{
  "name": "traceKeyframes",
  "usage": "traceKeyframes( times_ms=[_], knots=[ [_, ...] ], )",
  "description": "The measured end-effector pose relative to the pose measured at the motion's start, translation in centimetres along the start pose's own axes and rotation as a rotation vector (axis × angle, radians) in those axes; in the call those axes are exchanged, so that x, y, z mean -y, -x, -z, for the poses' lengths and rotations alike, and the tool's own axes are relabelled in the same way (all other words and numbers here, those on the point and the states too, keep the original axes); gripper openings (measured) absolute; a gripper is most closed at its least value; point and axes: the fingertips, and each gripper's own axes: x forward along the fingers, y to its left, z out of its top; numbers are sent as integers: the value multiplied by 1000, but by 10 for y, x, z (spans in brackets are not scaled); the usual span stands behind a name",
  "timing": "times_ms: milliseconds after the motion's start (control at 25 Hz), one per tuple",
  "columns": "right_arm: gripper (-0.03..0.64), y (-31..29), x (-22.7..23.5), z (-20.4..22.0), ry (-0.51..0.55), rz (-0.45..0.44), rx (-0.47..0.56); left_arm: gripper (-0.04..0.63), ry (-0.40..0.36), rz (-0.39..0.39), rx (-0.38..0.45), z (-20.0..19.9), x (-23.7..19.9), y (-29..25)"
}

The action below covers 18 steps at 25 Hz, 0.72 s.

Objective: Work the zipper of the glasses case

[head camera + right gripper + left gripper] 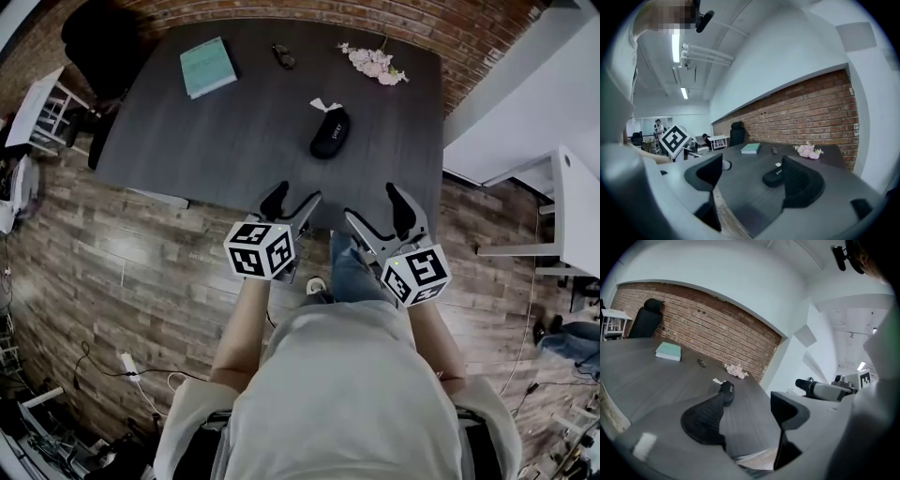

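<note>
A black zipped glasses case with a white tag at its far end lies on the dark grey table, right of centre. Both grippers hover over the table's near edge, well short of the case. My left gripper is open and holds nothing. My right gripper is also open and empty. In the left gripper view the case lies ahead, just past the left finger of the gripper. In the right gripper view the case shows between the spread jaws of the gripper.
A teal book lies at the table's far left, a small dark object at the far middle, pink flowers at the far right. A black chair stands beyond the left corner. A white desk is to the right.
</note>
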Motion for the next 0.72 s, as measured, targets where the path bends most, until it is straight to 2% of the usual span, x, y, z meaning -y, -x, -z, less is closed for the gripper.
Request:
traceKeyframes(
  times_ms=[280,440,560,720],
  knots=[
    [382,-37,40,4,-14,-3,-17,318,11,14,-61,-7,-26,-62],
    [382,-62,69,6,-27,-7,-32,318,52,37,-112,-13,-43,-108],
    [380,-80,90,5,-52,-14,-36,318,79,50,-164,-13,-55,-140],
    [380,-106,113,7,-59,-43,-60,318,73,45,-245,-5,-70,-181]
  ],
)
